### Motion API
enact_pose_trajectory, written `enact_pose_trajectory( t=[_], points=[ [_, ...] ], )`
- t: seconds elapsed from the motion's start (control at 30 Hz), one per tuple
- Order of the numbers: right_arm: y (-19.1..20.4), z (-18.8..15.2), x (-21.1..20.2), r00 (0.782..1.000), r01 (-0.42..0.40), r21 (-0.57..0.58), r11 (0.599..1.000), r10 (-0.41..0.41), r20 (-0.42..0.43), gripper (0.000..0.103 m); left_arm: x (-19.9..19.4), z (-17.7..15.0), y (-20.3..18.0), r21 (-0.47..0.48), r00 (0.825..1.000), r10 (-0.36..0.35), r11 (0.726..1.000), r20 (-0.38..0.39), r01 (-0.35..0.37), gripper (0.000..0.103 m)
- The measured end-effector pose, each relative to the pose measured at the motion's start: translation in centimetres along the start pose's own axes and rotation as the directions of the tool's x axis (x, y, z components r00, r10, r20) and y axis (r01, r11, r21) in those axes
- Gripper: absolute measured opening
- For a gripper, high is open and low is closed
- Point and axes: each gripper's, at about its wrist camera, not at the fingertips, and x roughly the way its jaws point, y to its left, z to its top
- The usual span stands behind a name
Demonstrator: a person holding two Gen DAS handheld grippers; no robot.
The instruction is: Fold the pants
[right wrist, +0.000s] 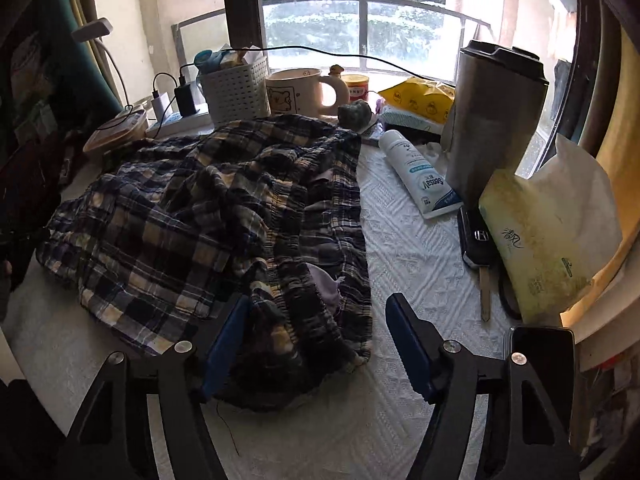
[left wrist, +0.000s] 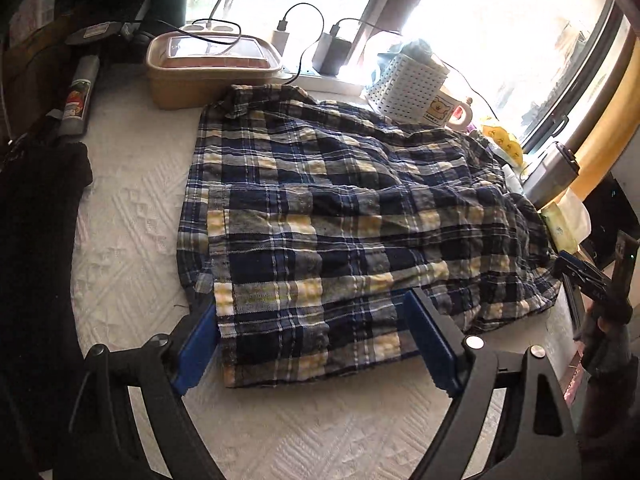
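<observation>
Plaid pants (left wrist: 340, 216) lying partly folded on table (left wrist: 132, 220). Left gripper (left wrist: 316, 344) spread, straddling hem corner at 6 o'clock. Right gripper (right wrist: 316, 344) spread over waistband end, pinching nothing. Judging regrasp under way; next needing both fingers closing on edges.

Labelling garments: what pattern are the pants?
Plaid: navy, grey, white and pale yellow checks on the pants. Clearest in the left wrist view.

Plaid pants (right wrist: 208, 216) hiding things on a cluttered table.
Their folds cover the left gripper's (left wrist: 316, 340) fingertips; the window (left wrist: 500, 20) is washed out.
</observation>
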Motion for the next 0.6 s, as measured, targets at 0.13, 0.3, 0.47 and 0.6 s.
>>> enact_pose_trajectory(
  t=[0.13,0.3,0.47,0.6],
  points=[
    [0.0,1.0,0.7,0.996,-0.082,0.012,0.997,0.082,0.043,0.065,-0.3,-1.0,0.4,-0.011,1.0,-0.003,1.0,-0.007,0.003,0.087],
    [0.8,0.5,4.3,0.993,-0.098,0.012,0.995,0.098,-0.07,0.027,0.7,-2.0,0.5,-0.03,1.0,-0.019,0.999,-0.008,0.018,0.086],
    [1.4,0.3,2.3,0.998,-0.066,-0.011,0.998,0.066,-0.019,0.011,0.9,-2.2,1.4,-0.074,0.999,0.031,0.997,-0.024,-0.033,0.016],
    [1.3,1.1,-1.3,0.997,-0.059,-0.018,0.998,0.06,0.056,0.01,-1.5,-1.5,1.2,-0.049,0.999,0.011,0.999,0.038,-0.009,0.007]
  ],
)
